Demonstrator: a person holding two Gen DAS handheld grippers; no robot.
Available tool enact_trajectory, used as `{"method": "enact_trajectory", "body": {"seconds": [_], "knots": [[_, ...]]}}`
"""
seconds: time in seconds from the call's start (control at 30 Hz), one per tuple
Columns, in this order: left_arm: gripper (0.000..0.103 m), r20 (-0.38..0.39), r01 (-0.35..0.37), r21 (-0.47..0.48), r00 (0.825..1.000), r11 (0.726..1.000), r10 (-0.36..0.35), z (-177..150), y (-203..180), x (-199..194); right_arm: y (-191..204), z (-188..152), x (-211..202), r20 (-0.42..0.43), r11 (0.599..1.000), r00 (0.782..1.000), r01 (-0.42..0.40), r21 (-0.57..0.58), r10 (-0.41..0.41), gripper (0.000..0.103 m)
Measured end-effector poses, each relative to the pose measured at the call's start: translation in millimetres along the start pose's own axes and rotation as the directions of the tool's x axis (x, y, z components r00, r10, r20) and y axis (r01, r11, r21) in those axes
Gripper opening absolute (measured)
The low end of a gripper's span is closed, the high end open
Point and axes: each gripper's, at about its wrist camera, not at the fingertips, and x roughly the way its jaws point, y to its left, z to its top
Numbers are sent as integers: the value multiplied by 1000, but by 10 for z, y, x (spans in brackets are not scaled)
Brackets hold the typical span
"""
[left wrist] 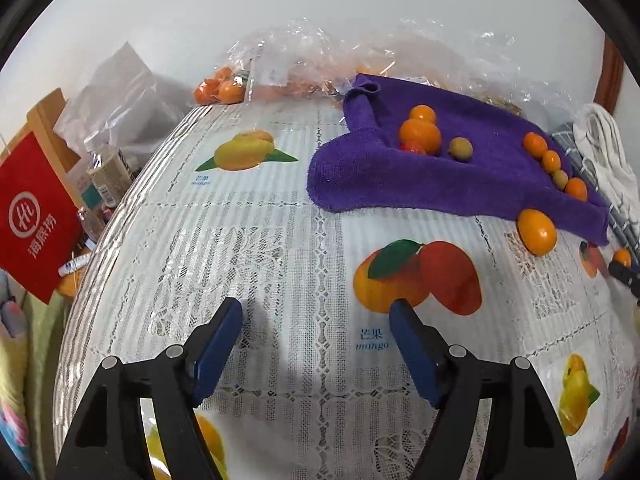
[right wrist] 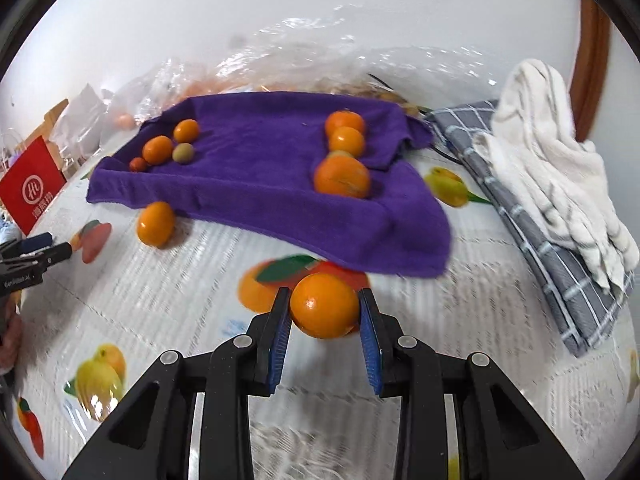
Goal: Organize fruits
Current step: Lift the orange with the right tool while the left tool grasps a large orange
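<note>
A purple towel (left wrist: 448, 172) (right wrist: 260, 168) lies on the fruit-print tablecloth. On it sit two clusters of small fruit: oranges with a green fruit (left wrist: 460, 149) at its left, and a row of oranges (left wrist: 550, 160) along its right edge. One orange (left wrist: 537, 231) (right wrist: 156, 224) rests on the cloth just off the towel's edge. My right gripper (right wrist: 325, 312) is shut on an orange (right wrist: 324, 310), held in front of the towel. My left gripper (left wrist: 316, 316) is open over bare cloth with nothing between its fingers; it also shows at the left edge of the right wrist view (right wrist: 36, 258).
Clear plastic bags (left wrist: 320, 60) with more oranges sit behind the towel. A grey checked cloth (right wrist: 540, 232) and a white towel (right wrist: 552, 168) lie to the right. A red bag (left wrist: 36, 216), bottles and clutter stand off the table's left edge.
</note>
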Motion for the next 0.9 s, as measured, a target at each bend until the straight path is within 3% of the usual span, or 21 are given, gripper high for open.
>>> {"method": "enact_trajectory", "body": {"seconds": [0.07, 0.27, 0.47, 0.6, 0.8, 0.9], "knots": [[73, -1, -10, -1, 1000, 1000, 10, -14, -40, -19, -64, -51, 18, -11, 1000, 1000, 0, 11, 0, 33], [73, 32, 84, 65, 996, 994, -87, 62, -504, -125, -238, -103, 38, -5, 994, 1000, 9, 109, -9, 33], [73, 27, 253, 64, 966, 965, -256, 300, -1020, -131, -253, -138, -9, 15, 993, 999, 35, 109, -37, 33], [72, 28, 276, 71, 960, 959, -278, 367, -1285, -62, -294, -144, 19, 1, 990, 999, 38, 137, -38, 33], [59, -26, 288, 12, 957, 957, -288, 411, -1431, 194, -277, -138, 32, 10, 991, 999, 34, 132, -36, 33], [46, -9, 287, 10, 958, 958, -287, 392, -1422, 267, -249, -134, 55, 5, 993, 999, 42, 115, -43, 33]]}}
